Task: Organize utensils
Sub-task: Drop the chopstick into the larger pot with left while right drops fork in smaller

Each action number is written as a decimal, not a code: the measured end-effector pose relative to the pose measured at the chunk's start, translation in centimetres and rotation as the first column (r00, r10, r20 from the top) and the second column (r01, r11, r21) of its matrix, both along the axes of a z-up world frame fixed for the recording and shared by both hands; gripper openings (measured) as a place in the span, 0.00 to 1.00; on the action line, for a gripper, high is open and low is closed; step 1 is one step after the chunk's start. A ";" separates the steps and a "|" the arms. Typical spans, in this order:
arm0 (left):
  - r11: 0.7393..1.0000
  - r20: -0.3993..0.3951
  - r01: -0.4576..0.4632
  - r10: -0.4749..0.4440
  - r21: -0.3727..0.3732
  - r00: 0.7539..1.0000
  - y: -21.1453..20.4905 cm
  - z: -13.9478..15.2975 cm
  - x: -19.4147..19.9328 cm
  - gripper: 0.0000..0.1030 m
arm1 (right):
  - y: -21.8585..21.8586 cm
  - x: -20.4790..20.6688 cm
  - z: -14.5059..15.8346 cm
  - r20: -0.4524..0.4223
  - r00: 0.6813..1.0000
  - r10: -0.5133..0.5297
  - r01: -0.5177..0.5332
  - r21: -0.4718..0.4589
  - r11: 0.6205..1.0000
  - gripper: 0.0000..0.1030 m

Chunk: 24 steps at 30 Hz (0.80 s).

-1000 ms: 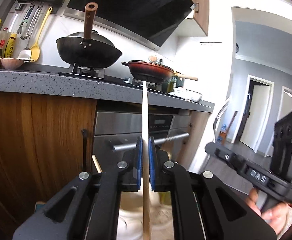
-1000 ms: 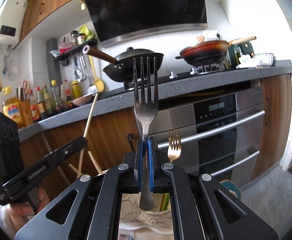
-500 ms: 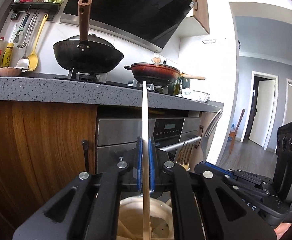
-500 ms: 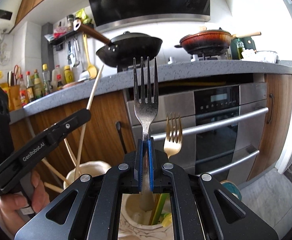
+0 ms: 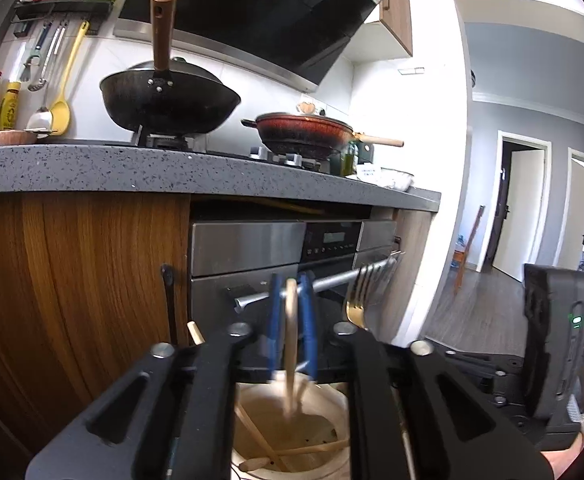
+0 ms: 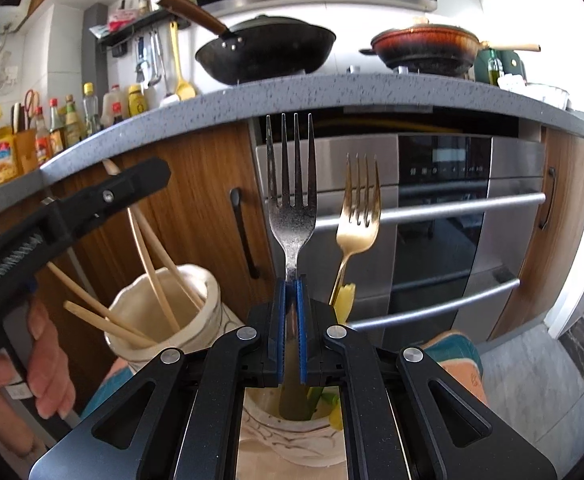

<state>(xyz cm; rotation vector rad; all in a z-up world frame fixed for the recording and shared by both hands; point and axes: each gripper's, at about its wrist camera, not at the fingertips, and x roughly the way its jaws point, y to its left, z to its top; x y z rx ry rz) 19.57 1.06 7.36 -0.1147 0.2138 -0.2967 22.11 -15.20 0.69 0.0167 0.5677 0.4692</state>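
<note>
My left gripper [image 5: 291,322] is open, its blue pads apart on either side of a wooden chopstick [image 5: 290,344] that drops, blurred, into a cream ceramic holder [image 5: 292,436] holding other chopsticks. My right gripper [image 6: 290,320] is shut on a silver fork [image 6: 292,196], tines up, its handle end over a second cream holder [image 6: 287,436]. A gold fork [image 6: 358,216] stands in that second holder. The chopstick holder [image 6: 163,312] sits to its left, with the left gripper [image 6: 79,208] above it. The right gripper body [image 5: 548,356] shows at the right of the left view.
Wood cabinets [image 6: 195,208] and a steel oven [image 6: 452,216] with bar handles stand just behind the holders. The grey counter [image 5: 171,172] above carries a black wok [image 5: 167,100], a red pan [image 5: 304,132] and bottles. A doorway [image 5: 520,208] opens at right.
The left pads opened and the chopstick slid down into the holder. Both grippers lowered; the silver fork's handle now hangs over the second holder.
</note>
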 end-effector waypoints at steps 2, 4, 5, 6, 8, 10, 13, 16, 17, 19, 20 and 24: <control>1.000 0.008 0.001 -0.001 0.003 1.000 0.0 0.1 -0.3 0.35 | 0.2 0.0 -0.2 -0.007 1.000 0.003 -0.003 -0.013 1.000 0.06; 1.000 0.014 0.006 -0.006 0.012 1.000 -0.1 0.3 -0.5 0.39 | 0.3 0.2 -0.5 -0.023 1.000 -0.001 0.001 -0.022 1.000 0.06; 1.000 0.015 0.004 -0.004 0.015 1.000 -0.1 0.4 -0.6 0.43 | 0.3 0.3 -0.6 -0.026 1.000 -0.004 0.003 -0.023 1.000 0.06; 1.000 0.019 0.003 -0.003 0.015 1.000 0.0 0.6 -0.7 0.45 | 0.3 0.5 -0.6 -0.032 0.999 -0.006 0.005 -0.022 1.000 0.06; 1.000 0.023 0.001 -0.001 0.004 1.000 0.2 0.9 -0.9 0.50 | 0.3 0.9 -0.8 -0.047 0.999 -0.009 0.008 -0.017 1.000 0.06; 1.000 0.026 -0.004 0.004 -0.003 1.000 0.4 1.1 -1.0 0.52 | 0.4 1.4 -1.0 -0.068 0.998 -0.012 0.011 -0.016 1.000 0.06; 1.000 0.024 -0.008 0.008 -0.010 1.000 0.7 1.2 -1.1 0.52 | 0.5 1.7 -1.2 -0.069 0.997 -0.024 0.022 -0.028 0.999 0.06; 1.000 0.017 -0.011 0.011 -0.014 1.000 1.0 1.2 -1.2 0.53 | 0.4 1.8 -1.2 -0.071 0.997 -0.028 0.026 -0.023 0.999 0.08; 1.000 0.017 -0.014 0.014 -0.015 1.000 1.1 1.2 -1.2 0.53 | 0.4 1.8 -1.3 -0.069 0.997 -0.029 0.028 -0.027 0.999 0.08; 1.000 0.016 -0.019 0.019 -0.018 1.000 1.3 1.3 -1.4 0.53 | 0.4 1.8 -1.2 -0.069 0.997 -0.032 0.030 -0.031 0.999 0.08; 1.000 0.015 -0.021 0.021 -0.019 1.000 1.3 1.3 -1.4 0.53 | 0.4 1.7 -1.1 -0.069 0.997 -0.034 0.032 -0.032 0.999 0.08; 0.999 0.013 -0.028 0.028 -0.016 1.000 1.6 1.9 -2.1 0.55 | -0.2 0.6 0.0 -0.050 0.998 -0.032 0.032 -0.009 0.999 0.24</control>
